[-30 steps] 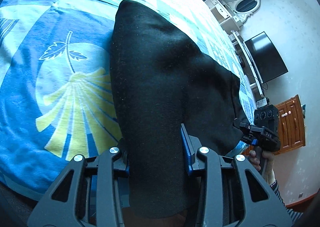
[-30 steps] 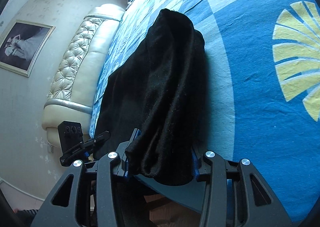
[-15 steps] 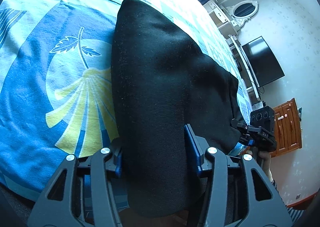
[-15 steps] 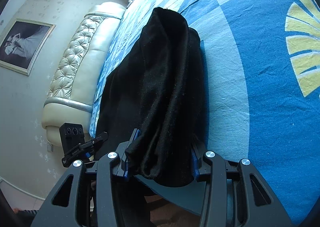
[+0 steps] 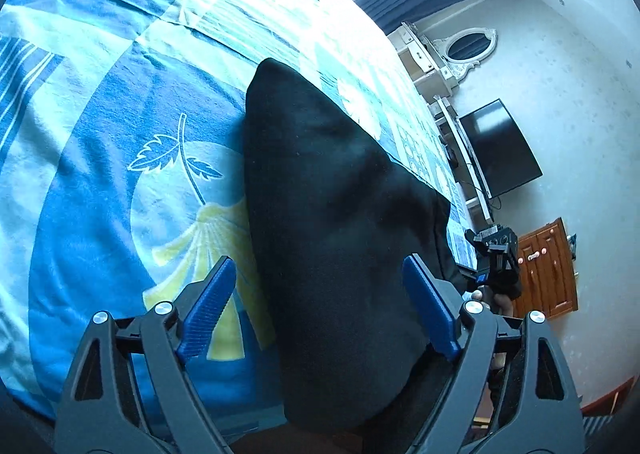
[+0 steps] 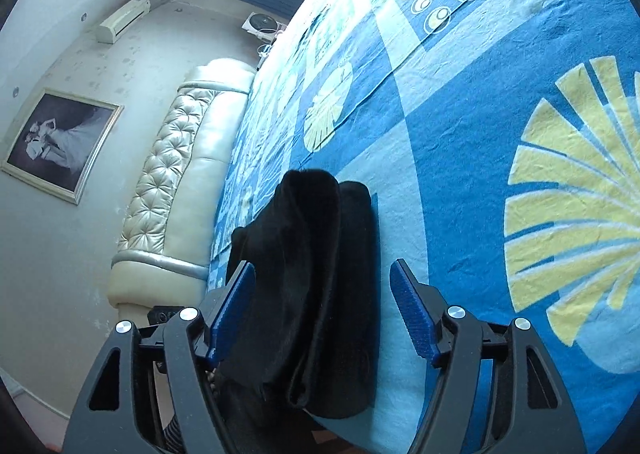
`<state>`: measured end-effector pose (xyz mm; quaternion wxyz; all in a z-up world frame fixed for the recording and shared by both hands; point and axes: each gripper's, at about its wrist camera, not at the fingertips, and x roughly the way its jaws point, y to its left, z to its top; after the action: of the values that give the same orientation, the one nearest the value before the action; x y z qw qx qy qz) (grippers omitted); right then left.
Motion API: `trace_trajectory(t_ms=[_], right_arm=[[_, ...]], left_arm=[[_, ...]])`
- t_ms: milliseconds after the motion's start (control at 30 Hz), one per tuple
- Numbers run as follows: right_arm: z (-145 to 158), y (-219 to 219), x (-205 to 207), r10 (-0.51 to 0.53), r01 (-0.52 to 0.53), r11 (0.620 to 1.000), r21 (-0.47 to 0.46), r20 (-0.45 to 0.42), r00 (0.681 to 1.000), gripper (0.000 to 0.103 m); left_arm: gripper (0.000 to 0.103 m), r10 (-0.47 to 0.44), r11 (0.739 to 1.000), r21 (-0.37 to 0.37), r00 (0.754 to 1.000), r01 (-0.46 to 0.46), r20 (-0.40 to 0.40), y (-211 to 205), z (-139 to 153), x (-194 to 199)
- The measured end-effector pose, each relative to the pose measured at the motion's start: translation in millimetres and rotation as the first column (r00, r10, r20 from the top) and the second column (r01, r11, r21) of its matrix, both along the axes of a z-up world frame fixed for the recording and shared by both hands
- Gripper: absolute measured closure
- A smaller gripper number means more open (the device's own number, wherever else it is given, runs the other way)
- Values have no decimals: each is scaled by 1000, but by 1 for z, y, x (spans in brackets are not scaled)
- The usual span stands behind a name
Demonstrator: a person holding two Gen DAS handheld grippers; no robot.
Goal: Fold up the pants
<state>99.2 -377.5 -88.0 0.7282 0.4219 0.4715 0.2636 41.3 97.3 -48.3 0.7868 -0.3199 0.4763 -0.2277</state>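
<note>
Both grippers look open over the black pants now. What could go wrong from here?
1. The pants lie between the open fingers of the left gripper; pulling back carelessly could snag the cloth and undo the fold.
2. In the right wrist view, the folded layers sit unevenly stacked near the right gripper, so they may slump apart.
3. The fold lies close to the edge of the bedspread and might slide off.

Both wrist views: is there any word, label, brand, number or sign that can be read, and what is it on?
No readable text in either view.
Black pants: no tag or label showing.
Blue bedspread: only leaf, fan and ring patterns, no lettering.
TV: screen dark, no brand legible.
Framed picture: a photo, no caption visible.
Air conditioner: too small to read any marking.
Both the left gripper and the right gripper carry no visible markings.
</note>
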Motion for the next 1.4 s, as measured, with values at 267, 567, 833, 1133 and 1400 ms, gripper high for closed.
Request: trace_trajectory(t_ms=[267,567,833,1133,1400], right_arm=[[-13,32,39,70,-70,997,-20,1,998,33],[-15,60,37,129,-125,986,-107,25,991,65],[11,69,53,115,-100,988,-114,131,985,71],[28,103,140,101,-81,988,-131,154,983,71],[-15,114,192,66,-65,982,-176,-1,998,71]], left_arm=[[18,-22,1000,20,1000,22,-16,-18,-14,64],[62,-125,980,156,992,121,16,-40,-13,75],[69,-136,953,286,985,100,111,-39,12,85],[69,-64,938,346,991,20,117,-17,33,171],[67,-19,942,334,1000,17,2,3,-6,224]])
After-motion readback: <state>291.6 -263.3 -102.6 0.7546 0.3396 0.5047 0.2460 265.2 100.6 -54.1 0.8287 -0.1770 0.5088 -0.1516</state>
